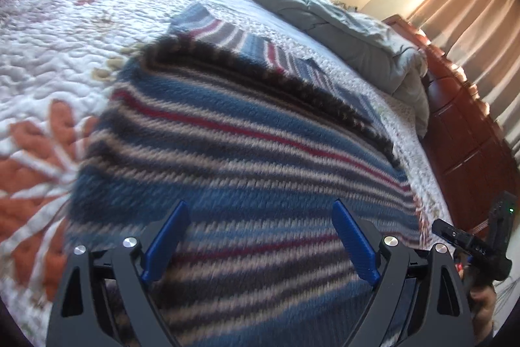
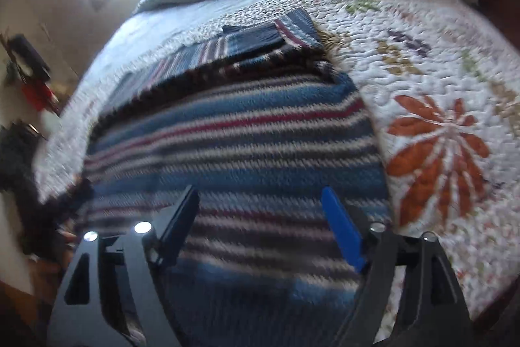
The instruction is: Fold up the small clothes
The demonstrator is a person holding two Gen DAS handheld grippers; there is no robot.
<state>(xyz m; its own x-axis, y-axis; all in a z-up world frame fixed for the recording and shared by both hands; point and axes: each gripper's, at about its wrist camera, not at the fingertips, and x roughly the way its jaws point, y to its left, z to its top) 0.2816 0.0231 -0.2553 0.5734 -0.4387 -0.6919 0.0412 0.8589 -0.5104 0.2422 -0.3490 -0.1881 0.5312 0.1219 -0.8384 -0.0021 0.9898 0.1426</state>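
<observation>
In the left wrist view, the left gripper (image 1: 260,236) was held with its blue fingers (image 1: 165,244) spread wide apart above a striped knit sweater (image 1: 234,158), nothing being gripped. The sweater was laid flat on a floral quilt (image 1: 48,60), a grey comforter (image 1: 351,31) being bunched beyond it.

In the right wrist view, the right gripper (image 2: 260,226) was likewise seen spread apart and empty over the sweater (image 2: 234,145), which was spread on the quilt (image 2: 438,60).
</observation>
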